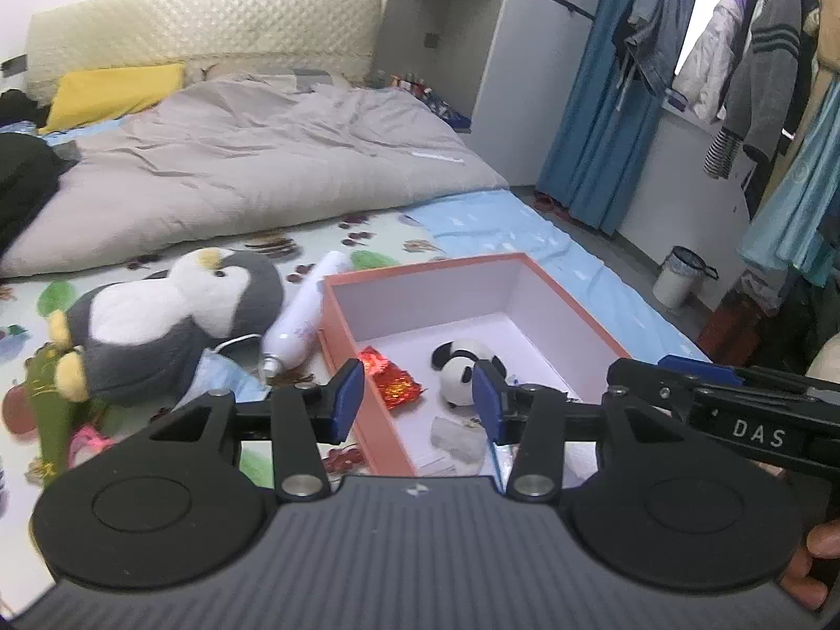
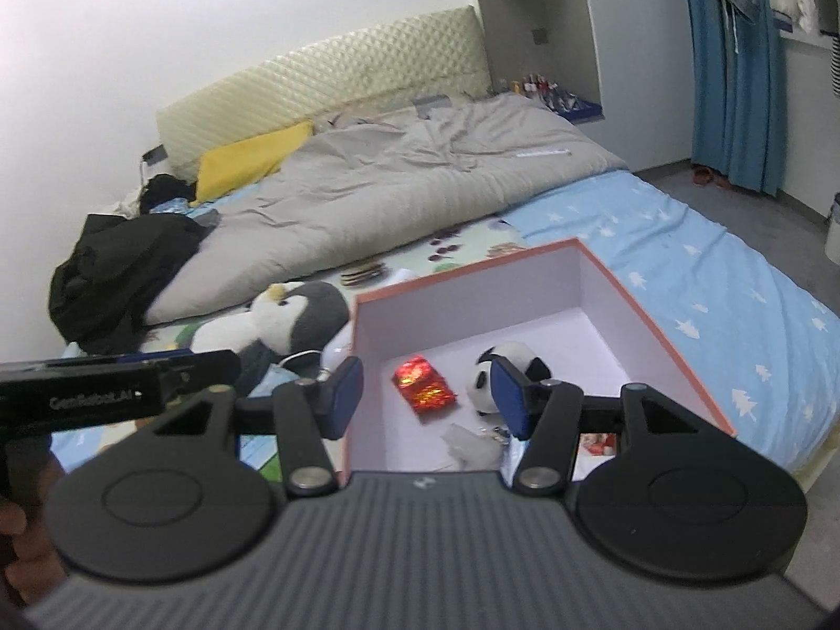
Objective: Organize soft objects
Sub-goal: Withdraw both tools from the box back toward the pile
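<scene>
Left wrist view: the left gripper (image 1: pixel 418 403) hangs over the near-left corner of the open box (image 1: pixel 344 333), jaws spread with nothing between the blue pads. At the lower right edge, fingers of a hand (image 1: pixel 819 562) are partly cut off. The other gripper's body crosses from the right, lettered "DAS"; its tip is not seen here.

In the right wrist view, the right gripper (image 2: pixel 428 398) likewise stands apart-jawed and empty above the box (image 2: pixel 677 346). The left tool's bar enters at the left edge with pale lettering too blurred to read with certainty.

Inside the box, near its front, lies a crumpled clear wrapper (image 1: pixel 455 438), hard to identify, with small items beside it hidden behind the fingers. A red foil packet (image 1: pixel 391 378) lies further in. A small panda plush (image 1: pixel 464 370) sits on the box floor, partly masked by the right-hand pad in both views.

Outside the box, on the patterned sheet to its left: a white bottle (image 1: pixel 302 317) leaning along the box wall, a blue face mask (image 1: pixel 226 378), a penguin plush (image 1: pixel 173 320) lying on its side, and a green toy (image 1: pixel 50 415) cut off by the gripper body.

Beyond lie a grey duvet (image 1: pixel 252 163), a yellow pillow (image 1: pixel 110 94) and a quilted headboard (image 1: pixel 205 26). Hanging clothes (image 1: pixel 756 58) fill the far right.
</scene>
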The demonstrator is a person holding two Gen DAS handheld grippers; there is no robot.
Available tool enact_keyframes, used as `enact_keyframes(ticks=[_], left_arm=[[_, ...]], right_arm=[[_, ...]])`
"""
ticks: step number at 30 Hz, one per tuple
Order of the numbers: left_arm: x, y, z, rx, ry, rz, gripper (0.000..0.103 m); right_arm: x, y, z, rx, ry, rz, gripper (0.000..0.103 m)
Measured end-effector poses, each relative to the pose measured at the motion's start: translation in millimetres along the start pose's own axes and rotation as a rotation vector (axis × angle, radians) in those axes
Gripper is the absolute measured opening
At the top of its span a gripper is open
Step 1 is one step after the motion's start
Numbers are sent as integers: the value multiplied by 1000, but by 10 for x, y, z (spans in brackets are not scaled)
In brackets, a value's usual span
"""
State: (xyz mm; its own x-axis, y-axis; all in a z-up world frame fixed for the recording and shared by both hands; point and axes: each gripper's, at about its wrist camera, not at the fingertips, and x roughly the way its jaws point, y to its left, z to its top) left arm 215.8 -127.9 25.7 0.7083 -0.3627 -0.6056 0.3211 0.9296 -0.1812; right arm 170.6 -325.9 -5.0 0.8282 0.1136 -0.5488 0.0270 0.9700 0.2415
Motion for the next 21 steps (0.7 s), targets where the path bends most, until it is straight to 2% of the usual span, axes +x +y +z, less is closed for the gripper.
enact_keyframes(ticks=[5, 7, 21], left_arm=[[-319, 173, -156, -19, -15, 25, 53], [-443, 243, -231, -25, -22, 35, 58], [-1159, 683, -830, -81, -45, 99, 59]], right_arm=[[-125, 213, -101, -27, -12, 19, 57], [-180, 294, -153, -34, -18, 29, 57], [-401, 901, -659, -101, 3, 105, 57]])
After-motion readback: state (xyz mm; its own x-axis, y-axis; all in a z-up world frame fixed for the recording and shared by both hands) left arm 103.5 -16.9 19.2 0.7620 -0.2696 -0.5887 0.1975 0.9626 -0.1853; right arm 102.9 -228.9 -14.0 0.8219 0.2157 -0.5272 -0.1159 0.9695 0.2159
